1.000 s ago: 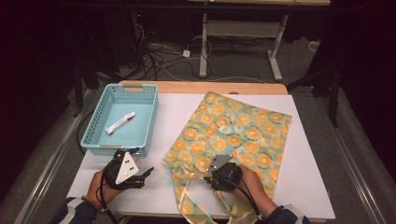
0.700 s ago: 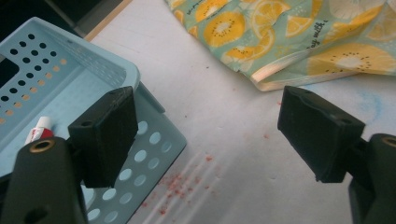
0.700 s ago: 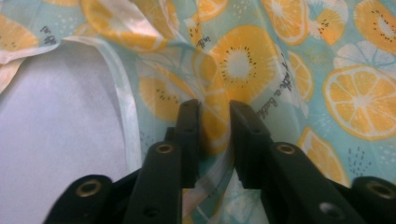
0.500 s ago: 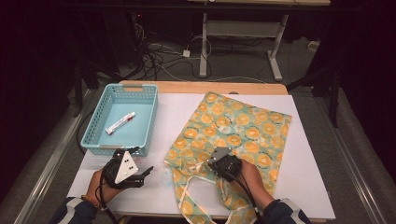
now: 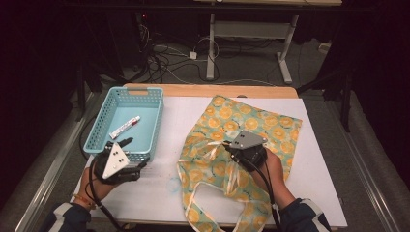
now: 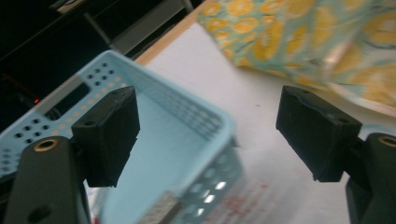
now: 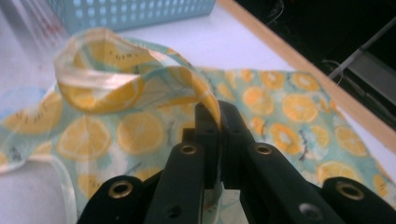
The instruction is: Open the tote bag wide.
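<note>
At a white-topped bench (image 5: 309,159), the right claw (image 7: 218,122) has just closed and now pinches a handle strap of the lemon-print tote bag (image 5: 251,130), lifting a loop of fabric off the bag, which lies flat to the right of centre. The left claw (image 6: 208,135) hangs wide open with nothing between its jaws, just above the near corner of the blue basket (image 5: 99,128). Inside the basket lies what looks like a small white tube (image 5: 124,127), too small to identify for certain.
</note>
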The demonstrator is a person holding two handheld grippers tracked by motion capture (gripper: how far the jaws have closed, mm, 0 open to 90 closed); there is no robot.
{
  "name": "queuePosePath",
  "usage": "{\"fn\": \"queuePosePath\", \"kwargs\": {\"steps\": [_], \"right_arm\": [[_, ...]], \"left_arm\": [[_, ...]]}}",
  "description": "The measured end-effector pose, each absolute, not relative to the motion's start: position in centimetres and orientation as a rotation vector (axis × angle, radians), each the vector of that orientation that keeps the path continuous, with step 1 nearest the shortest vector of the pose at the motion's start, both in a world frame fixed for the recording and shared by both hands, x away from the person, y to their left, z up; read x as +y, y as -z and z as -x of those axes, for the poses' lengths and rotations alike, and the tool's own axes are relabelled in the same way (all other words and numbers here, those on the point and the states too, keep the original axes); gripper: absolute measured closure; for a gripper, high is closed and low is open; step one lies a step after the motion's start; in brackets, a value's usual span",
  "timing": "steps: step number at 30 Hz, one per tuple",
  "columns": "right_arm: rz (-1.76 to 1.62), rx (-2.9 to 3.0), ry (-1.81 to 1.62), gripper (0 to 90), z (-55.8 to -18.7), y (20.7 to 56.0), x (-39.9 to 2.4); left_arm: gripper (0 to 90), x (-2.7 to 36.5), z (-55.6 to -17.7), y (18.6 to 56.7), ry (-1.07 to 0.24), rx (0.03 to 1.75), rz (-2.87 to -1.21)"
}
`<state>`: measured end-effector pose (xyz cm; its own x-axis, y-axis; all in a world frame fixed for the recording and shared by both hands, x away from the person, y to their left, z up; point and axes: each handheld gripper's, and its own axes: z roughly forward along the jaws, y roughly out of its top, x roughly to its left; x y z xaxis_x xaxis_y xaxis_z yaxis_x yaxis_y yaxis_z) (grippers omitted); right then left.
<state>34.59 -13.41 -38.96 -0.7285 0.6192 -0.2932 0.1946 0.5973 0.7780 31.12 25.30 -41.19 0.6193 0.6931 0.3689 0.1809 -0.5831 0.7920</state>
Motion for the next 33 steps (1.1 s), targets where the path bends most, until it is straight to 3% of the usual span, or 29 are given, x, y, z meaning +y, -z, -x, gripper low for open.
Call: {"fn": "queuePosePath", "kwargs": {"steps": [7, 15, 23, 28, 31, 32, 33], "right_arm": [[-0.618, 2.209, -1.051, 89.0, -34.6, 36.2, -13.4], [-0.613, 2.155, -1.085, 89.0, -34.6, 34.1, -13.5], [-0.634, 2.108, -1.104, 89.0, -35.3, 32.9, -14.3], [-0.633, 2.11, -1.122, 88.9, -35.3, 33.6, -14.6], [-0.629, 2.107, -1.126, 88.8, -35.2, 34.1, -14.9], [-0.633, 2.084, -1.154, 88.8, -35.1, 34.2, -15.3], [-0.633, 2.084, -1.154, 88.8, -35.1, 34.2, -15.3]], "left_arm": [[21.0, 26.2, -36.9, 39.1, -0.866, 0.741, -2.221], [20.5, 27.2, -44.9, 40.8, -0.753, 0.928, -2.392], [20.4, 27.7, -48.8, 43.9, -0.696, 1.088, -2.517], [21.0, 28.8, -50.6, 45.3, -0.588, 1.285, -2.488], [26.8, 29.1, -51.1, 46.2, -0.526, 1.342, -2.484], [34.6, 29.3, -51.2, 46.2, -0.506, 1.341, -2.448], [34.6, 29.3, -51.2, 46.2, -0.487, 1.346, -2.438]]}}
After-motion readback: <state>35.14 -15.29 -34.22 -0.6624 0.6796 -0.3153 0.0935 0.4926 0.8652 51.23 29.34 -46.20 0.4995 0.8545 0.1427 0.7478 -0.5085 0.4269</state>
